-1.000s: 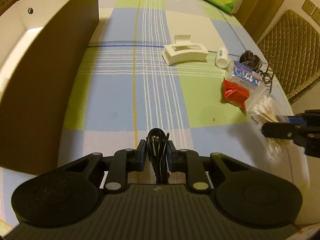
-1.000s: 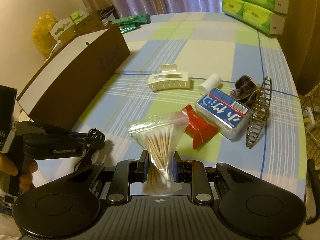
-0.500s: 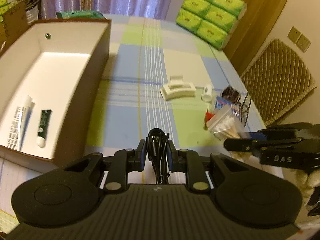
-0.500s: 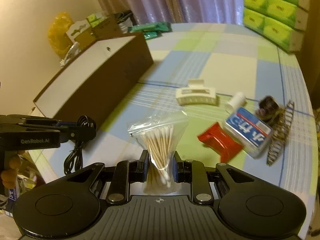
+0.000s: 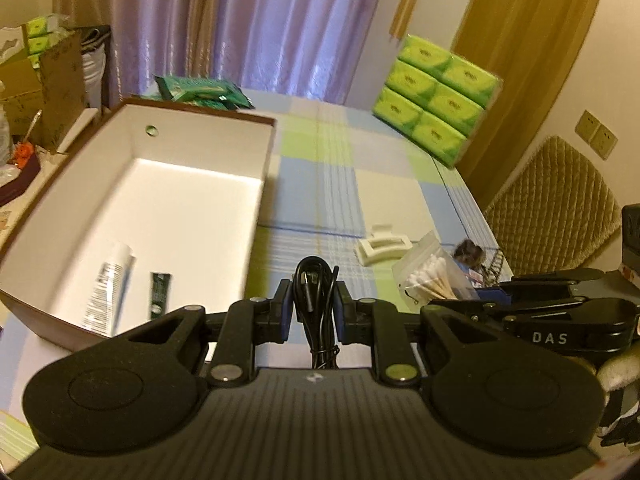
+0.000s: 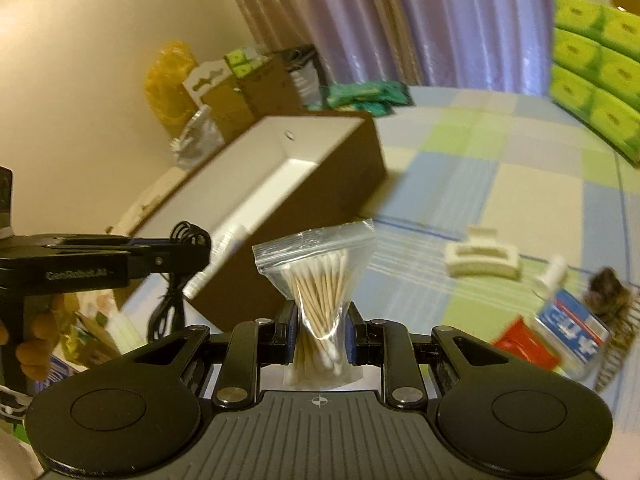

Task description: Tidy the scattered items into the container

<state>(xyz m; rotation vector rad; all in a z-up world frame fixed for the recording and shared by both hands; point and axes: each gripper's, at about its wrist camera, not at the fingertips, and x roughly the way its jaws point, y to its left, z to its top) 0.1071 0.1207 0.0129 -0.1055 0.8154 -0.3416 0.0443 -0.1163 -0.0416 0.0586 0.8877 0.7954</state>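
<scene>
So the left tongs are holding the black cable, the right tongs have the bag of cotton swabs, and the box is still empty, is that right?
Not quite: the box is not empty. The left wrist view shows a white tube and a small dark tube lying on its floor. The rest holds: the left tongs grip the black cable, and the right tongs grip the bag of cotton swabs.

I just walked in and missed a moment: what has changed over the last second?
Both tongs rose and swung toward the box, its inside now showing. The left tongs still grip the black cable, the right tongs the bag of cotton swabs. The hair clip stayed put.
</scene>
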